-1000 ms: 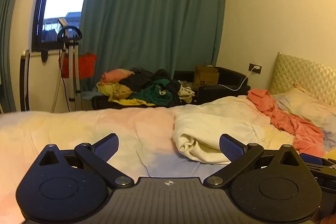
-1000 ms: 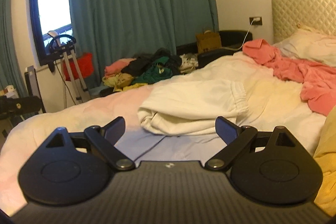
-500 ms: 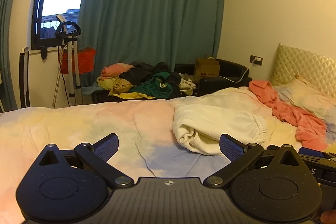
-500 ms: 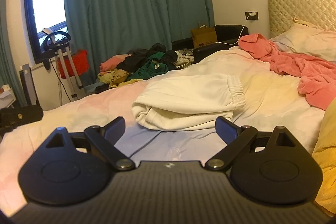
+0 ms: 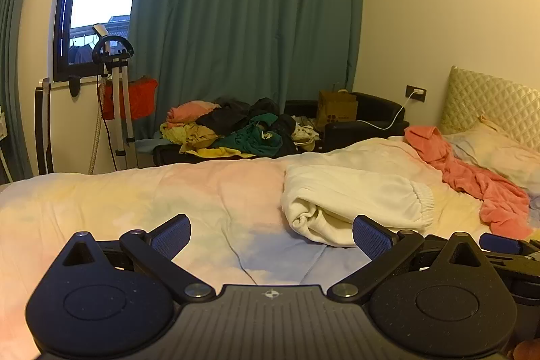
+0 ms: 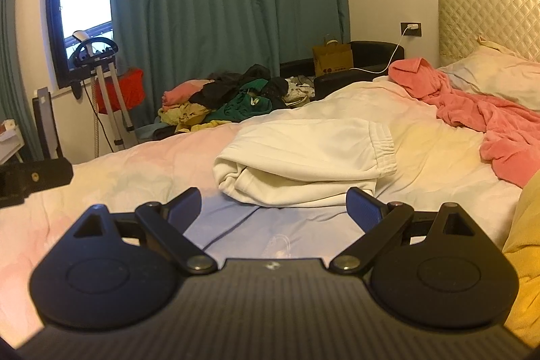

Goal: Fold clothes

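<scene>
A folded cream-white garment with an elastic waistband lies on the pastel bedspread. My left gripper hovers open in front of it, nothing between its blue pads. My right gripper is also open and empty, just short of the garment's near edge. A pink garment is crumpled toward the pillows. A yellow garment shows at the right edge of the right wrist view.
A heap of mixed clothes sits beyond the bed by the teal curtain. A black sofa holds a cardboard box. A stand is by the window. Pillows and headboard lie right.
Both grippers have lifted and drawn back slightly, so the white garment sits lower and farther in each view. Both stayed open and empty.
</scene>
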{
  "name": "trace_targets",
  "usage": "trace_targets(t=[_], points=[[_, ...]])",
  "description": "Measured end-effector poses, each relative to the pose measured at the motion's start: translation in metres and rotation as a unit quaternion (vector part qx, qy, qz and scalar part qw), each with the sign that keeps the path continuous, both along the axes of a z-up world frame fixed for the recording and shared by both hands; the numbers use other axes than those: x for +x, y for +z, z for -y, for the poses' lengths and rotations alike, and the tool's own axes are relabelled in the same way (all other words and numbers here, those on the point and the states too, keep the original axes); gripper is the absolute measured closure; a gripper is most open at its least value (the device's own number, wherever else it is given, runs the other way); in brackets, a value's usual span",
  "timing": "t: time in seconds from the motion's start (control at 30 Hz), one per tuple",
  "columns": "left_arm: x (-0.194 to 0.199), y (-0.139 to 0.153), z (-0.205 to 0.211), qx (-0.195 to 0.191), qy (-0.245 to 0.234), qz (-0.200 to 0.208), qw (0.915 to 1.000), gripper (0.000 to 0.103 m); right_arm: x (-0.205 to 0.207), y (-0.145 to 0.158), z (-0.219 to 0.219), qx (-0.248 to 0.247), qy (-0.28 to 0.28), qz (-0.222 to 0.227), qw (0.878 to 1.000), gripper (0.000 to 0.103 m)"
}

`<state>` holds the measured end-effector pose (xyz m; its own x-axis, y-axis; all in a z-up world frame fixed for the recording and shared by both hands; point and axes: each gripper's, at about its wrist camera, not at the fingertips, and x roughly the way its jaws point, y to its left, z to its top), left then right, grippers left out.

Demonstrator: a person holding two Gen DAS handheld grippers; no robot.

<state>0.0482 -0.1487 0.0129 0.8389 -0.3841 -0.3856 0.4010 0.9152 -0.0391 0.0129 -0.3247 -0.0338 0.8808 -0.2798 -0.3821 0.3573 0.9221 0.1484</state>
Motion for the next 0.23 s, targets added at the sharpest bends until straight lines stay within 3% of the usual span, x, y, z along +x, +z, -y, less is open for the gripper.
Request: trace_targets(t=[0.23], points=[[-0.002,0.0002,-0.0004,0.0,0.001,0.002,1.0,0.0,0.0007,0.0005,-0.0009,0.003,0.003,-0.002,1.0,0.009]])
